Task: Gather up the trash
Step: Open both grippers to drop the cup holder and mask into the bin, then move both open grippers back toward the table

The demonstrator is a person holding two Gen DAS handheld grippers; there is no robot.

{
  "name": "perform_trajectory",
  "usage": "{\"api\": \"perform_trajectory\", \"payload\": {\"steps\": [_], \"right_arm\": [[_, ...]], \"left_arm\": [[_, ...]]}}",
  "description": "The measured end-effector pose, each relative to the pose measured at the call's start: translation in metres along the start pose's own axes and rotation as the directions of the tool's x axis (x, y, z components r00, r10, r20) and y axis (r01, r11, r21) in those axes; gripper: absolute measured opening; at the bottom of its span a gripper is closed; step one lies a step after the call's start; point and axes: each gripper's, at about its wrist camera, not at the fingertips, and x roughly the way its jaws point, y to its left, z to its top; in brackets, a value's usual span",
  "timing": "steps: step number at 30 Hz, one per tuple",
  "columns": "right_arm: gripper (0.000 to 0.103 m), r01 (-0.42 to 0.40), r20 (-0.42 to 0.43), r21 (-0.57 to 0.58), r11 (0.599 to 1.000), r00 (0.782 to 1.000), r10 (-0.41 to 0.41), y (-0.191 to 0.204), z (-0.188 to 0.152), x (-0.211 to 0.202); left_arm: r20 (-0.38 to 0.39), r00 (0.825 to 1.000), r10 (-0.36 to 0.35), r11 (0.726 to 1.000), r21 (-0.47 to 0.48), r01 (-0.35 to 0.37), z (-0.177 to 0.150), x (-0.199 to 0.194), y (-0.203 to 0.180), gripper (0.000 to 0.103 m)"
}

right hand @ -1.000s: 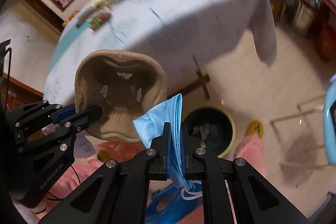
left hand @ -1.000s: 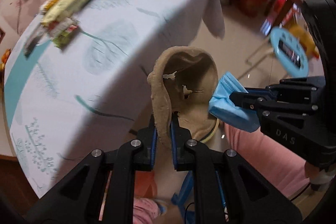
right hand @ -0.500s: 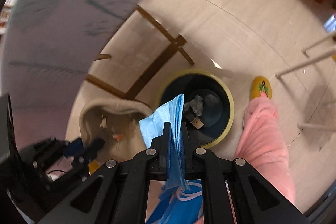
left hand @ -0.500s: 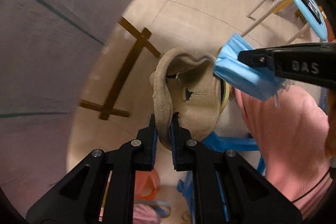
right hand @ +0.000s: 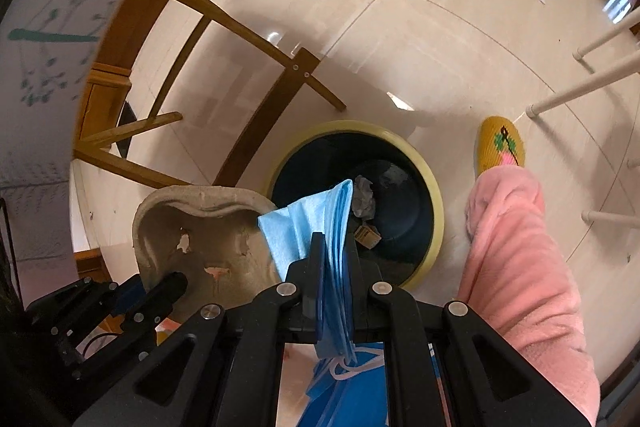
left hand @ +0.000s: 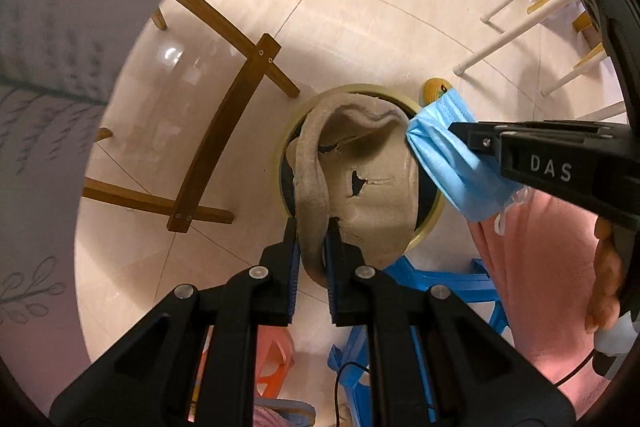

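Pinching: L gripper [left hand: 312, 227] on upright pulp tray [left hand: 360, 179] rim; R gripper [right hand: 332, 247] on mask [right hand: 316, 223].

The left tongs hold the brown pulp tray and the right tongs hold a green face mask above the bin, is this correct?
Not quite: the face mask in the right tongs is blue, as the right wrist view shows. The left tongs do hold the brown pulp tray above the bin.

tray [left hand: 372, 187]: beige pulp, torn holes, held on edge above the bin
mask [right hand: 320, 227]: blue, folded, pinched upright, just beside the tray
bin [right hand: 432, 195]: round, yellow rim, dark inside, crumpled scraps within
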Motion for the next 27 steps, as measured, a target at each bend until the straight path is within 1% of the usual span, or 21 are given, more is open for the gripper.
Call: {"api": "perform_trajectory", "payload": {"steps": [5,7,8,9,11,13,15,16,17,18,23,27], "right_arm": [[0.01,-0.008,-0.024,0.019,1.0,1.0,0.008,-0.008,0.007,0.023],[0.015,-0.008,-0.032,0.032,0.999,0.999,0.009,-0.009,0.008,0.029],[0.026,-0.012,-0.035,0.038,0.999,0.999,0.014,-0.009,0.009,0.032],[0.038,-0.018,-0.034,0.044,0.999,0.999,0.02,-0.01,0.01,0.035],[0.05,-0.027,-0.019,0.061,0.998,0.999,0.028,-0.009,0.01,0.035],[0.05,-0.042,-0.009,0.062,0.997,0.999,0.043,-0.008,0.011,0.034],[0.05,-0.036,-0.011,0.051,0.998,0.999,0.036,-0.005,0.011,0.034],[0.05,-0.033,-0.008,0.046,0.998,0.999,0.034,-0.005,0.011,0.033],[0.05,-0.032,-0.005,0.043,0.999,0.999,0.033,-0.004,0.01,0.03],[0.05,-0.03,0.001,0.039,0.999,1.0,0.03,-0.002,0.01,0.029],[0.05,-0.02,0.023,0.009,1.0,1.0,0.02,0.004,0.007,0.013],[0.05,-0.01,0.05,-0.017,1.0,0.999,0.011,0.009,0.003,-0.008]], "left_arm": [[-0.017,1.0,0.008,1.0,0.006,-0.008,0.01,0.011,-0.003,0.009],[-0.025,1.0,0.0,1.0,0.003,0.0,0.011,0.013,-0.004,0.01],[-0.032,0.999,-0.009,1.0,0.0,0.009,0.012,0.014,-0.004,0.011],[-0.039,0.999,-0.015,1.0,-0.003,0.015,0.013,0.015,-0.003,0.013],[-0.045,0.999,-0.014,1.0,-0.005,0.014,0.014,0.017,-0.002,0.014],[-0.05,0.999,-0.007,1.0,-0.003,0.007,0.014,0.019,-0.002,0.017],[-0.053,0.999,-0.004,1.0,0.002,0.004,0.014,0.02,-0.002,0.027],[-0.053,0.999,-0.005,1.0,0.005,0.005,0.013,0.019,-0.003,0.031],[-0.052,0.999,-0.006,1.0,0.009,0.006,0.013,0.018,-0.004,0.038],[-0.051,0.999,-0.007,1.0,0.014,0.008,0.013,0.017,-0.005,0.042],[-0.012,1.0,-0.021,0.999,0.049,0.022,0.011,-0.003,-0.014,0.043],[0.028,0.999,-0.041,0.997,0.063,0.039,0.008,-0.028,-0.024,0.043]]}}
